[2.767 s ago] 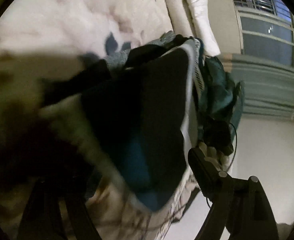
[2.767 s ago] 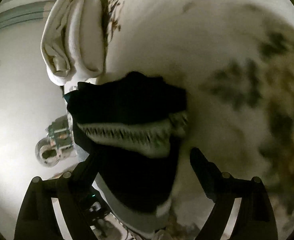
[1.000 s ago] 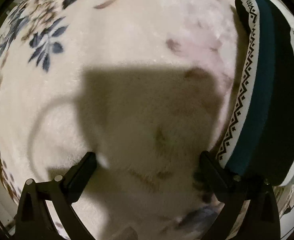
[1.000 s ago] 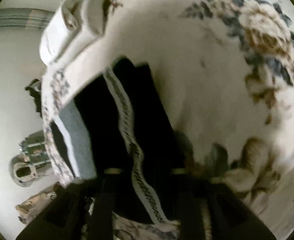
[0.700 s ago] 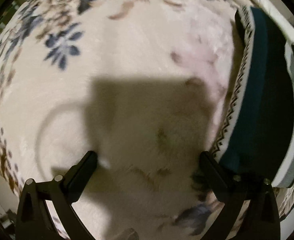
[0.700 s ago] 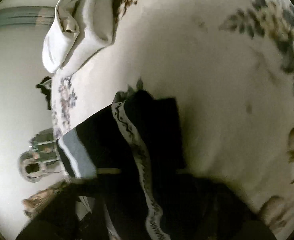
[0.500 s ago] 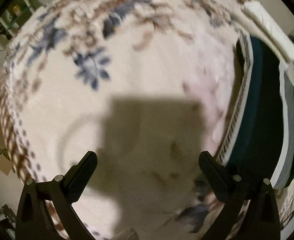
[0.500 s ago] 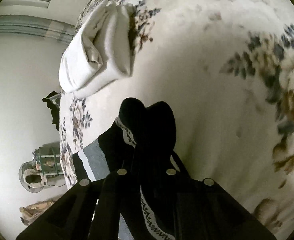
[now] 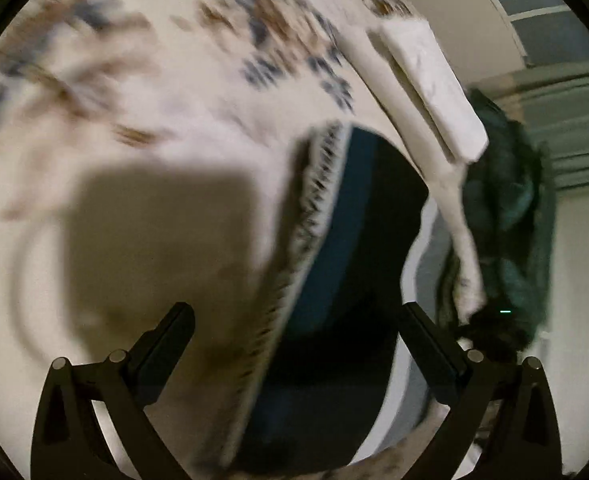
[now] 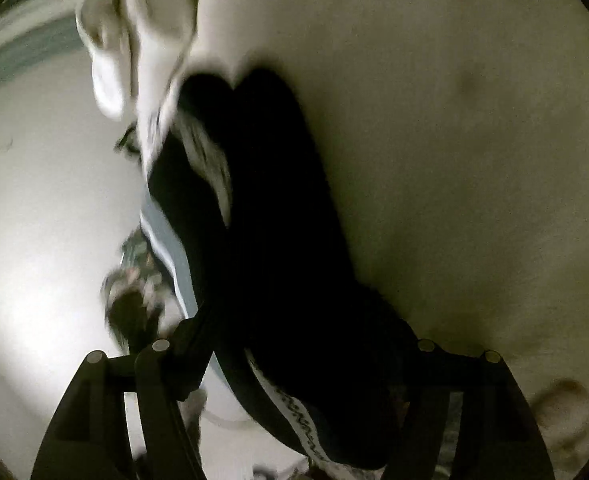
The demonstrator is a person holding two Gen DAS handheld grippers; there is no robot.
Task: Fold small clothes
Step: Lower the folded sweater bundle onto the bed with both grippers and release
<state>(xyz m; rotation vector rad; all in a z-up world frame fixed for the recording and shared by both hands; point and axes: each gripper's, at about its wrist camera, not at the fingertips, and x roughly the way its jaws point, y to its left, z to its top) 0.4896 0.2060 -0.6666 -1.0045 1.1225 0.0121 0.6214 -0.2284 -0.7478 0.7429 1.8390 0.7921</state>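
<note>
A dark folded garment point(image 9: 350, 264) with a teal band and a white patterned trim lies on the floral blanket point(image 9: 142, 128). My left gripper point(image 9: 294, 320) is open just above it, its right finger over the dark cloth. In the right wrist view the same dark garment point(image 10: 270, 208) fills the middle of the frame and runs down between my fingers. My right gripper point(image 10: 302, 344) looks partly opened around the cloth; its fingertips are lost in the dark fabric.
A folded white cloth point(image 9: 426, 80) lies at the blanket's edge, also in the right wrist view point(image 10: 142, 32). A dark green heap point(image 9: 506, 216) hangs beyond it. A wall and a window point(image 9: 542, 16) stand at the far right.
My left gripper has swung right, bringing the dark garment between its fingers. My right gripper, shut on the garment half a second ago, has spread its fingers, and the view has moved closer over the cloth.
</note>
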